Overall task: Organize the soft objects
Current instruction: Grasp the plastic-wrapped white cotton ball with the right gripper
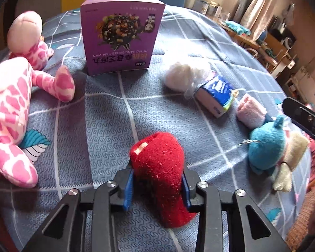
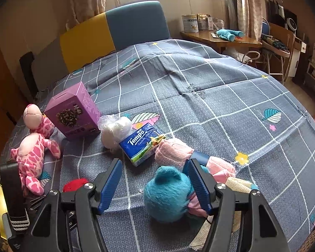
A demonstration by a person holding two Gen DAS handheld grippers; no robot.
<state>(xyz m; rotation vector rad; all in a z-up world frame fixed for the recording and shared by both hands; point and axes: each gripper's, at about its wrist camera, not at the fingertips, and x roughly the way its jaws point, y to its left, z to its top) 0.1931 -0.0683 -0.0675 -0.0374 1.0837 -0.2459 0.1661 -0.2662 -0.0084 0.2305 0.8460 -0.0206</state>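
My left gripper (image 1: 157, 180) is shut on a red fuzzy sock (image 1: 159, 168), held over the bed near its front; the sock also shows in the right wrist view (image 2: 75, 183). My right gripper (image 2: 153, 180) is open and empty, its jaws standing either side of a blue plush toy (image 2: 168, 193), which also shows in the left wrist view (image 1: 266, 149). A pink rolled towel (image 2: 172, 151) lies just beyond it. A pink spotted plush giraffe (image 1: 14, 96) lies at the left. A white soft bundle in plastic (image 1: 184, 75) sits mid-bed.
A purple box (image 1: 119, 37) stands upright behind the toys. A blue Tempo tissue pack (image 2: 142, 142) lies beside the white bundle. The bed has a grey checked cover (image 2: 210, 96) and a yellow and blue headboard (image 2: 115, 31). A wooden desk (image 2: 220, 37) stands at the back right.
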